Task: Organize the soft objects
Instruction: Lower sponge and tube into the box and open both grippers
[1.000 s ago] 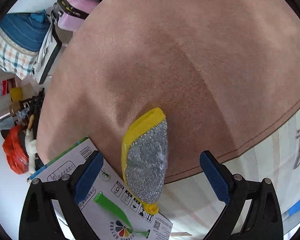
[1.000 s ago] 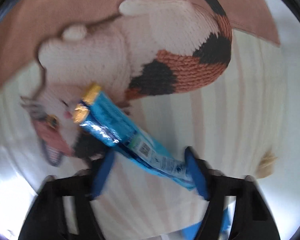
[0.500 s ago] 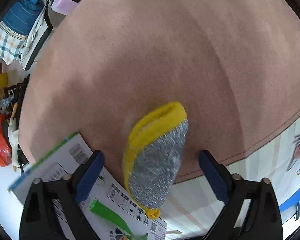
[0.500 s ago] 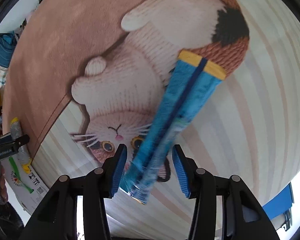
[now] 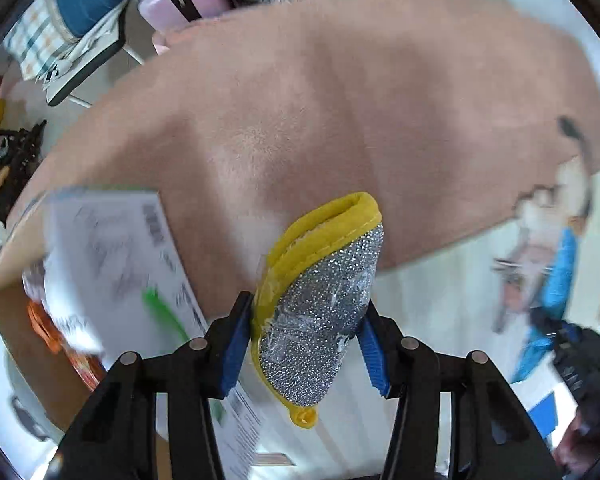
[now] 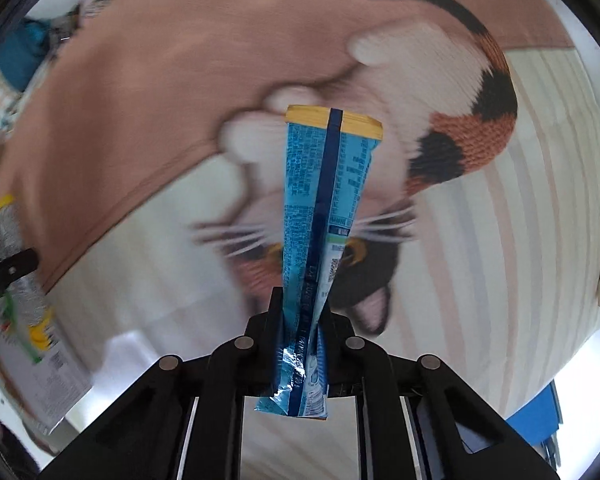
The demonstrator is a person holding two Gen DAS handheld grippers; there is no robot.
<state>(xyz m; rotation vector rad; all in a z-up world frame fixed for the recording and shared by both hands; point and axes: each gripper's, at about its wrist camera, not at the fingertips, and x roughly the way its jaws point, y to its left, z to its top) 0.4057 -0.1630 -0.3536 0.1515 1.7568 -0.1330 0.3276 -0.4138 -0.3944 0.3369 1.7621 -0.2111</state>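
The yellow and silver scrubber (image 5: 320, 312) sits between the closing blue pads of the left hand-held gripper (image 5: 306, 344), above the pink blanket (image 5: 340, 120). The right hand-held gripper (image 6: 302, 328) is clamped tight on a blue packet (image 6: 324, 200); its small writing is too blurry to read. A white box (image 5: 112, 248) shows a barcode.

scrubber (image 5: 320, 320): glittery metallic mesh, yellow cloth trim | packet (image 6: 320, 208): glossy foil | blanket (image 5: 340, 100): matt plush
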